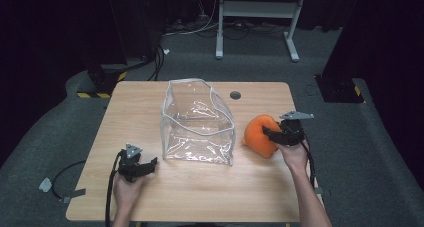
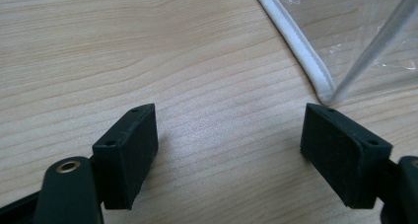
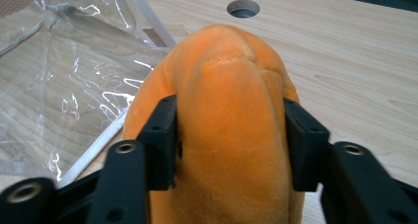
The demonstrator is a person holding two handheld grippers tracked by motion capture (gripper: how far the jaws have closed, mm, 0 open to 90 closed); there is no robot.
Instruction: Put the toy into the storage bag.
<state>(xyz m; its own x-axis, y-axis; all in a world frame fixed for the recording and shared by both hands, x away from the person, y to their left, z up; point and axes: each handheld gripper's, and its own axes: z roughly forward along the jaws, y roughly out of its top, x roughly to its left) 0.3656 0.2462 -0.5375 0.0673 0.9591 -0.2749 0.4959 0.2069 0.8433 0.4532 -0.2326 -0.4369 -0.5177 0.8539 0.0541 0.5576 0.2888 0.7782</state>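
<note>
The left hand-held gripper [image 1: 150,163] rests on the light wooden tabletop [image 1: 200,197] at the near left, its 2 black pads spread wide with only bare wood between them. The near left bottom corner of the clear, white-edged plastic pouch [image 1: 197,124] lies just beyond its tips, at about 2 o'clock in the left gripper view.

The right hand-held gripper [image 1: 266,132] is at the near right, pads pressed into both flanks of the soft orange plush toy [image 1: 260,136], which sits on the tabletop just beside the pouch's right wall. The toy's long axis runs away from the jaws, toward 12 o'clock in the right gripper view.

From the held toy, the pouch's open top lies at about 10 o'clock. The right hand is therefore judged the nearer 1 for loading; the coming move would call for a lift over the right rim.
</note>
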